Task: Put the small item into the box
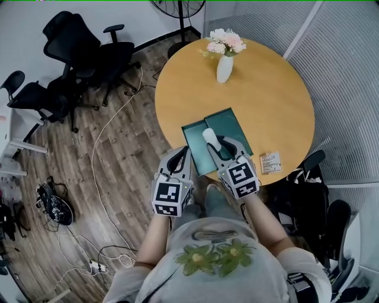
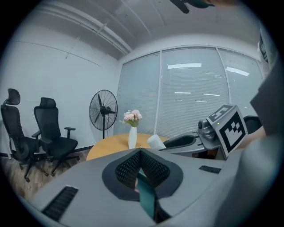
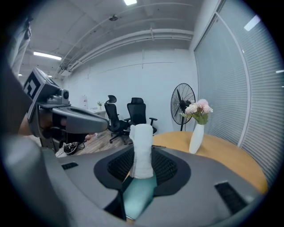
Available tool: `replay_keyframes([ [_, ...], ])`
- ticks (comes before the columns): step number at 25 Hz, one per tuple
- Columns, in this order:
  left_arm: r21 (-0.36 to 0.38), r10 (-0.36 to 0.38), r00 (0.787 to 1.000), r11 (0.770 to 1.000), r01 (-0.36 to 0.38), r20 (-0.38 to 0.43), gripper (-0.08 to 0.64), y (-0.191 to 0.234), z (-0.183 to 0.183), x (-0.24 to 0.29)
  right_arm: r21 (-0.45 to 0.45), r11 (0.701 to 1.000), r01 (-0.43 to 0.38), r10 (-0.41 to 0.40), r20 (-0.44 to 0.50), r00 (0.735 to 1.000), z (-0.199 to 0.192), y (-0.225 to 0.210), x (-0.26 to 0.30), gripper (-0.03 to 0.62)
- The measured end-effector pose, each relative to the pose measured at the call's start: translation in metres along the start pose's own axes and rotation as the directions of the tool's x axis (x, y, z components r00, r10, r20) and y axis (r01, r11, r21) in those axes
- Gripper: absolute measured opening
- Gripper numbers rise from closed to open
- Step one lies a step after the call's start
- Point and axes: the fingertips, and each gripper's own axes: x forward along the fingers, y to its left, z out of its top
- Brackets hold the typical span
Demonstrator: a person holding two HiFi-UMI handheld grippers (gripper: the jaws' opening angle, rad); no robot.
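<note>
An open teal box (image 1: 193, 149) lies on the round wooden table (image 1: 272, 100), its second half (image 1: 230, 122) beside it. My right gripper (image 1: 215, 144) hovers over the box, shut on a small white roll (image 1: 211, 137). In the right gripper view the roll (image 3: 142, 150) stands upright between the pads, with the teal box (image 3: 138, 194) below. My left gripper (image 1: 180, 156) sits at the box's left edge with its jaws together and nothing held. The left gripper view shows a strip of the teal box (image 2: 146, 196) through its narrow gap, and the right gripper (image 2: 178, 142) with the roll (image 2: 155, 141).
A white vase of pink flowers (image 1: 225, 66) stands at the far side of the table. A small printed packet (image 1: 270, 161) lies near the right front edge. Black office chairs (image 1: 89, 53), a fan (image 1: 177, 9) and cables (image 1: 100, 177) occupy the floor to the left.
</note>
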Motion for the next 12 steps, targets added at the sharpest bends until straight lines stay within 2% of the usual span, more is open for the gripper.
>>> replay_keyframes([
  [12,-0.018,0.029,0.999,0.999,-0.030,-0.030,0.000,0.015,-0.011,0.009,-0.038,0.998,-0.043,0.041,-0.071,0.997,-0.028,-0.002,0.019,0.130],
])
